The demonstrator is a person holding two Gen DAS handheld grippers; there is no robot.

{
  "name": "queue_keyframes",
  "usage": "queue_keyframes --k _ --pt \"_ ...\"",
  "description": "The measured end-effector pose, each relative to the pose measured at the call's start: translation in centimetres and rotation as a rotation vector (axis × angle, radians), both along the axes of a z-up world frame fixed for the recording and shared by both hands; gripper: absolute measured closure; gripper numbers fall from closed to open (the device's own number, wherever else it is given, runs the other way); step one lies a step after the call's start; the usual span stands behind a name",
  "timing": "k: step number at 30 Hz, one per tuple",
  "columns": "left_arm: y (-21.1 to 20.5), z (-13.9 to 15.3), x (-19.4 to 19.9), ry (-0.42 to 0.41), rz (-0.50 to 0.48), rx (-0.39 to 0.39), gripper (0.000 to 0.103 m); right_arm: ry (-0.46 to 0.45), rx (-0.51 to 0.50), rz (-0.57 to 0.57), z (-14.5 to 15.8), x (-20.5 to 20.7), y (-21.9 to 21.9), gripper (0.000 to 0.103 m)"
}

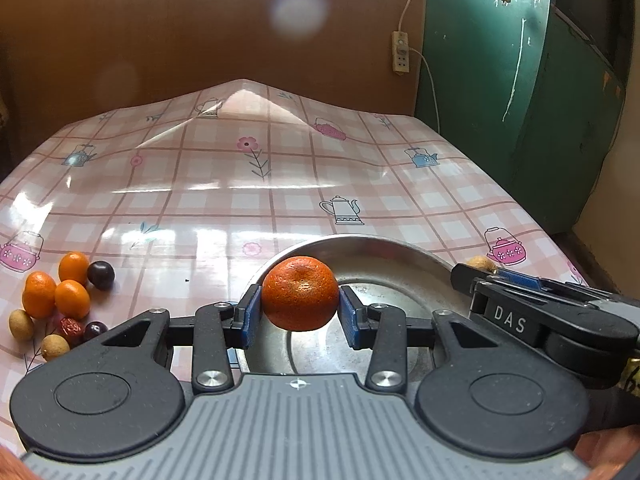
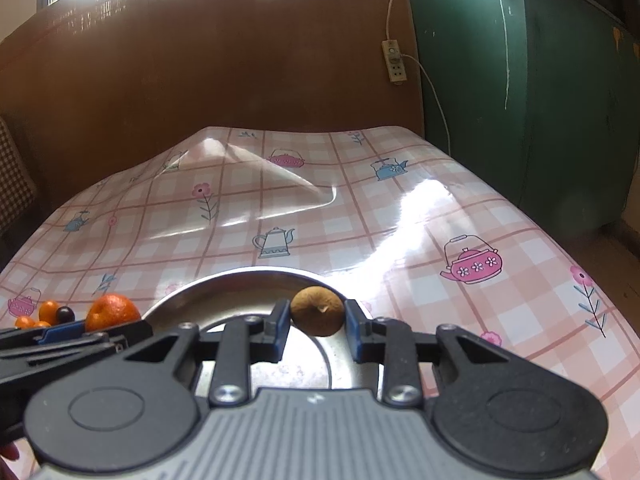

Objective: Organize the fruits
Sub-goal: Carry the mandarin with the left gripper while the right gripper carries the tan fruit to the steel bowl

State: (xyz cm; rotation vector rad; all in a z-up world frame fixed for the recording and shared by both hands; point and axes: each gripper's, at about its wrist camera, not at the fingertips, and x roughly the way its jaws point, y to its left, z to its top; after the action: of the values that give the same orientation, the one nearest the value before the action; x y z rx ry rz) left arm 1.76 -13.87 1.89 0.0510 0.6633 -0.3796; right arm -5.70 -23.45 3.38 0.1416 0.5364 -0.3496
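Closest in the left wrist view, the left gripper (image 1: pixel 300 312) holds a mandarin (image 1: pixel 300 298) by its sides between the blue pads (image 1: pixel 249 316), over the near part of the steel plate (image 1: pixel 400 248). The fruit is round and glossy, and the pads meet only a narrow band at its widest part, so I judge a small twist of the wrist could let it roll out; dropped from there it would probably land on the plate, but it could bounce on the metal and run over the shallow rim.

In the right wrist view the right gripper (image 2: pixel 318 322) is narrowed around a small brown longan (image 2: pixel 317 311), held just above the plate's right side near its rim (image 2: pixel 256 271). The left pad's contact is hard to make out, so the hold may be light. Released this close to the edge, the little fruit could skip off onto the surface (image 2: pixel 460 320).

The two grippers crowd the same plate: the right one enters the lower right of the left view, near the left one's arm. A careless swing could knock them together and shake either fruit loose.

Farther out, at the left edge of the left view, a pile of loose fruit (image 1: pixel 64 300) waits on the slick tablecloth (image 1: pixel 280 168). Those pieces lie touching, so pinching one may nudge its neighbours rolling.
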Motion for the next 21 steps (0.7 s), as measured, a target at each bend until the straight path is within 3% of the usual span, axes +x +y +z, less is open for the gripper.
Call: queue_keyframes --k 21 --pt "-1.0 -1.8 2.4 0.019 0.012 -0.003 0.055 0.024 0.002 0.021 -1.0 1.5 -1.0 0.073"
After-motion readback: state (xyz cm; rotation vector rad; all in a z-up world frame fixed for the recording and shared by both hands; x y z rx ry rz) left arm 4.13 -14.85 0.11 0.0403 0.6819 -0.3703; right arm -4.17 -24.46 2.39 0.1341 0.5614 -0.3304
